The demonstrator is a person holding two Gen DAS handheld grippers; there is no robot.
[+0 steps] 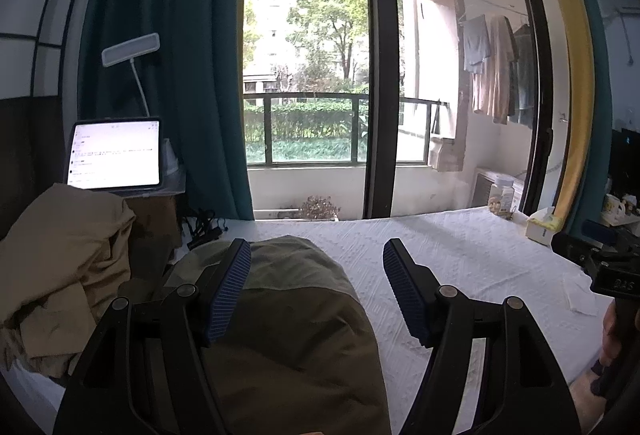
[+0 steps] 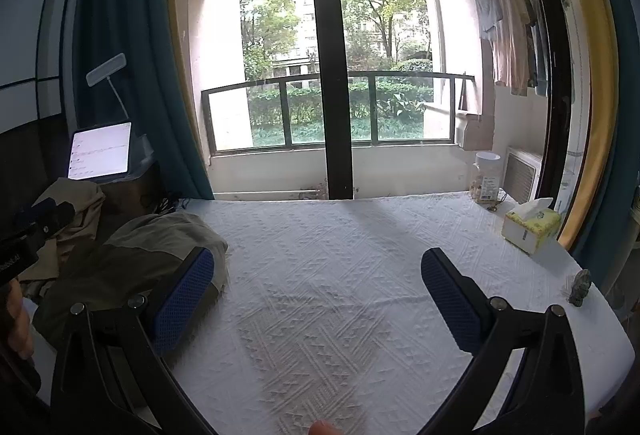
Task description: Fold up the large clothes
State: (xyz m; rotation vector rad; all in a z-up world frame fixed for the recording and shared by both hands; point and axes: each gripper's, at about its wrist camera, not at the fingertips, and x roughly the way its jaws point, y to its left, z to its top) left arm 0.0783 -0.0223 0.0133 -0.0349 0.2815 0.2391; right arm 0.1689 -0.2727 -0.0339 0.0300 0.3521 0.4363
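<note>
Jaws of both grippers stand wide apart, nothing pinched. Left gripper (image 1: 316,289): blue pads clear of cloth on their inner faces. Right gripper (image 2: 318,299): only bare white bedcover (image 2: 340,255) between its pads.

Hidden or unclear: lower end of the olive garment (image 1: 288,335) is cut off by the bottom edge of the left view and partly covered by the left finger; which garment it is cannot be told. A tan heap (image 1: 60,255) at left is crumpled, shape unreadable. Tablet (image 1: 116,153) text is illegible. Jar (image 2: 486,177) contents are hard to make out. A fingertip shows at the bottom edge of the right view.

Olive garment: in the left view it fills the lower centre, running under the left pad into the gap. In the right view it lies at lower left, behind and outside the left pad.
</note>
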